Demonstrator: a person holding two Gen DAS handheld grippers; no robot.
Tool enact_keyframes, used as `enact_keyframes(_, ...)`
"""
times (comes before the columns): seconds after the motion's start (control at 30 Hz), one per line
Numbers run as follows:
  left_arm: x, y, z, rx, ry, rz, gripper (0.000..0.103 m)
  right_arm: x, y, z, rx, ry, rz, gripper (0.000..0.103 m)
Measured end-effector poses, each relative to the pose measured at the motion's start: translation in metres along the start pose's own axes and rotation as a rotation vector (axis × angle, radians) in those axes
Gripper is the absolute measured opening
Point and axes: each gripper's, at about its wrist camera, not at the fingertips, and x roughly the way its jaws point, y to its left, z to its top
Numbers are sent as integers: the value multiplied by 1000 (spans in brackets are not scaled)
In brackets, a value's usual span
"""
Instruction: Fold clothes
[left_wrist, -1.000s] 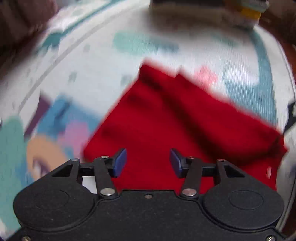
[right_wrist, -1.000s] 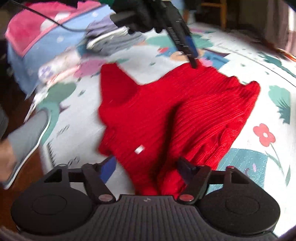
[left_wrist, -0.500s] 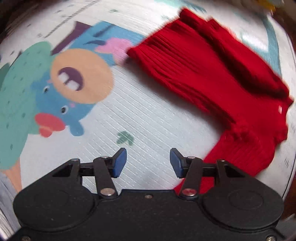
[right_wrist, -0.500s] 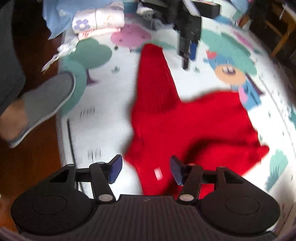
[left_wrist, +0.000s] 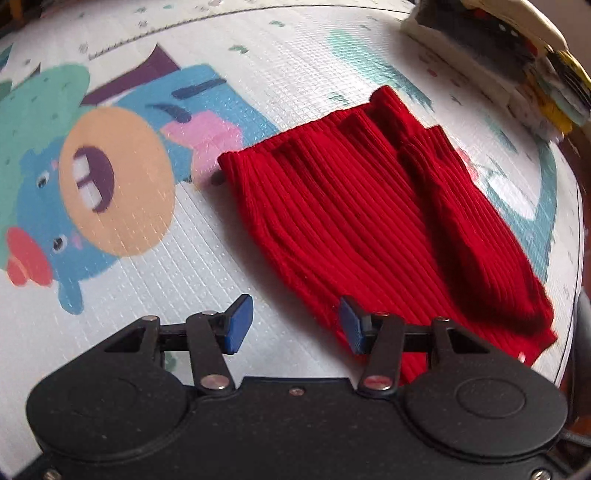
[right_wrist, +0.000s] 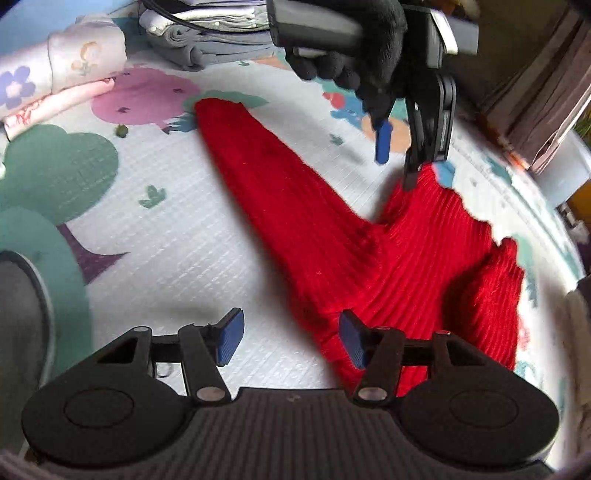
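Both hand-held grippers empty over the red sweater, lined up for the next fold.

Left hand-held gripper (left_wrist: 295, 323): jaws half apart, nothing between them, straddling the edge of the red sweater (left_wrist: 373, 229) on the play mat (left_wrist: 258, 66) — we read that as set to pinch. Right hand-held gripper (right_wrist: 290, 338): jaws just narrowed, still clear of cloth. Only the right view shows the one sleeve (right_wrist: 258, 166) laid out straight and the gloved hand (right_wrist: 354, 55); only the left shows the other sleeve folded in.
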Motion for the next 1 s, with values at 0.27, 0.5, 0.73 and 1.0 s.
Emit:
enact_keyframes(0.27,9,27,2,-245,-62,-65,49,26,-19,9,-40,37,57,42)
enact_keyframes(0.5,15,24,9,-320,-116,-106,24,17,-50,10,194,-3,111,18)
enact_keyframes(0.73,4,-14,32,-242,-152,-46,11,2,-97,-10,582,-70,137,17)
enact_keyframes(1.0,27,-56,57,-205,-116,13,11,10,-144,-67,1020,-42,160,17)
